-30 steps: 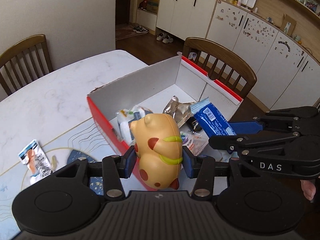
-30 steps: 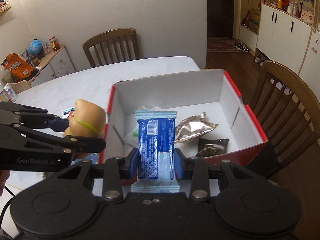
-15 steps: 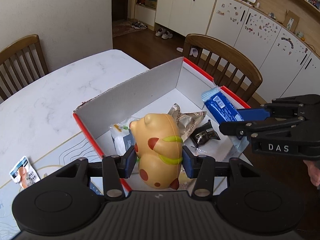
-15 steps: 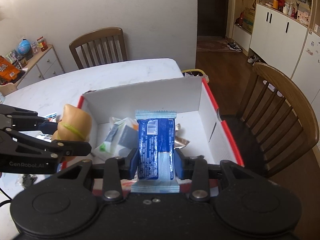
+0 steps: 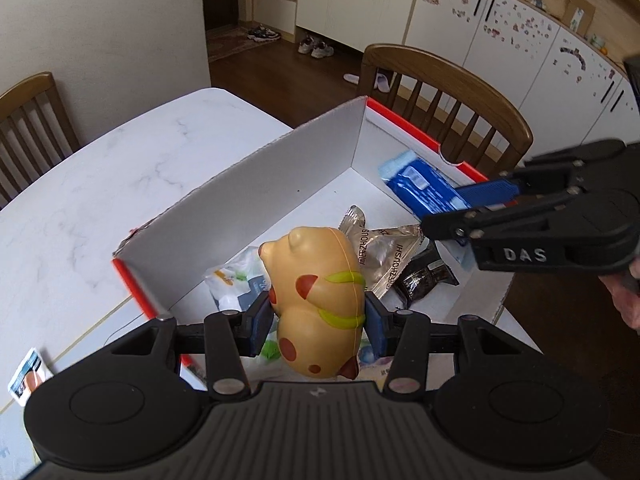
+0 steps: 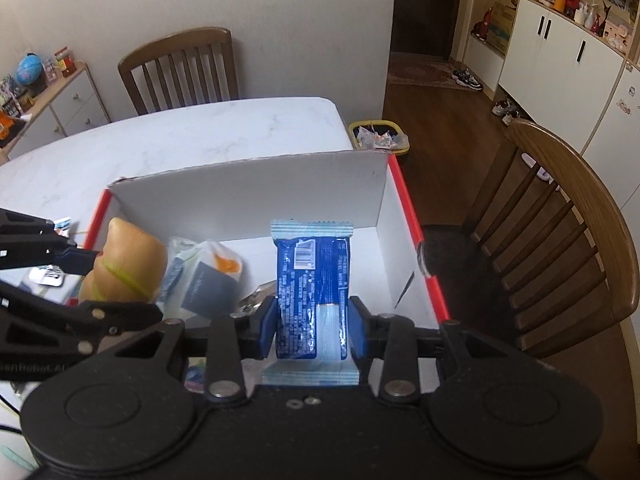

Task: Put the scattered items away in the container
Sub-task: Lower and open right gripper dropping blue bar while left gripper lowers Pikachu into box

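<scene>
My left gripper [image 5: 318,330] is shut on a yellow squishy animal toy [image 5: 316,300] with red spots, held over the near left part of the red-and-white cardboard box [image 5: 288,172]. My right gripper [image 6: 313,330] is shut on a blue snack packet [image 6: 312,292], held upright over the box [image 6: 256,192]. In the left wrist view the right gripper [image 5: 460,208] reaches in from the right with the blue packet [image 5: 424,190]. In the right wrist view the left gripper [image 6: 80,276] comes in from the left with the toy [image 6: 128,264].
Inside the box lie a silver foil pouch [image 5: 384,248], a dark wrapped snack [image 5: 426,276] and a white-green bag [image 5: 236,280]. A small sachet [image 5: 30,374] lies on the table at the left. Wooden chairs [image 6: 560,232] stand around the white marble table [image 5: 80,184]; a waste bin [image 6: 378,136] sits beyond its far corner.
Both grippers have moved forward and down over the box, still holding the toy and the blue packet. The box now fills more of both views.
</scene>
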Motion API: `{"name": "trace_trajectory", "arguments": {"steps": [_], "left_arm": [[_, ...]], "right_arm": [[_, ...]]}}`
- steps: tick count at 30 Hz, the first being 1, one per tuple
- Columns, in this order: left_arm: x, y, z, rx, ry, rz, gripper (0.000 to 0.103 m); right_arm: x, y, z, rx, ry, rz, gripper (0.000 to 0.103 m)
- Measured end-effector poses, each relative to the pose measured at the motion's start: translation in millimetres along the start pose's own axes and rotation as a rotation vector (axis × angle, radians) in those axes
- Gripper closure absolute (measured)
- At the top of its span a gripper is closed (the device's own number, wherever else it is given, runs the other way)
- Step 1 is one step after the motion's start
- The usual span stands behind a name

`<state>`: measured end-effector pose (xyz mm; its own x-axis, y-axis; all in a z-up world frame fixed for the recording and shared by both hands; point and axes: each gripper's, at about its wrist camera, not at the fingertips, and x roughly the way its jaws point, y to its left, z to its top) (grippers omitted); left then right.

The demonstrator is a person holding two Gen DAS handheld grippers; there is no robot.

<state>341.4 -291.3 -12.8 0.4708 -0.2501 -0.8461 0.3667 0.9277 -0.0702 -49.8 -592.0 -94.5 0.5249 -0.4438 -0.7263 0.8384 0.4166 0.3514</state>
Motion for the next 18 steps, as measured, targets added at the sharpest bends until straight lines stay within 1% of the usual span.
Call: {"name": "trace_trajectory", "arguments": {"steps": [5,10,14,18], "left_arm": [[15,-5,5,0.034,0.016,-0.003,0.056],[34,-7,5,0.033,0.054,-0.001,0.056],[43,-8,5,0.044,0.065,-0.006,0.056],[52,-10,6,0.064,0.083,0.004,0.056]], "right_arm": [[18,-1,10,-0.017,0.029,-0.002,0.067],[38,2,19,-0.051,0.067,-0.015,0.067],[52,3,23,-0.063,0.09,-0.021,0.067],[66,1,25,-0.063,0.117,-0.022,0.066]]}}
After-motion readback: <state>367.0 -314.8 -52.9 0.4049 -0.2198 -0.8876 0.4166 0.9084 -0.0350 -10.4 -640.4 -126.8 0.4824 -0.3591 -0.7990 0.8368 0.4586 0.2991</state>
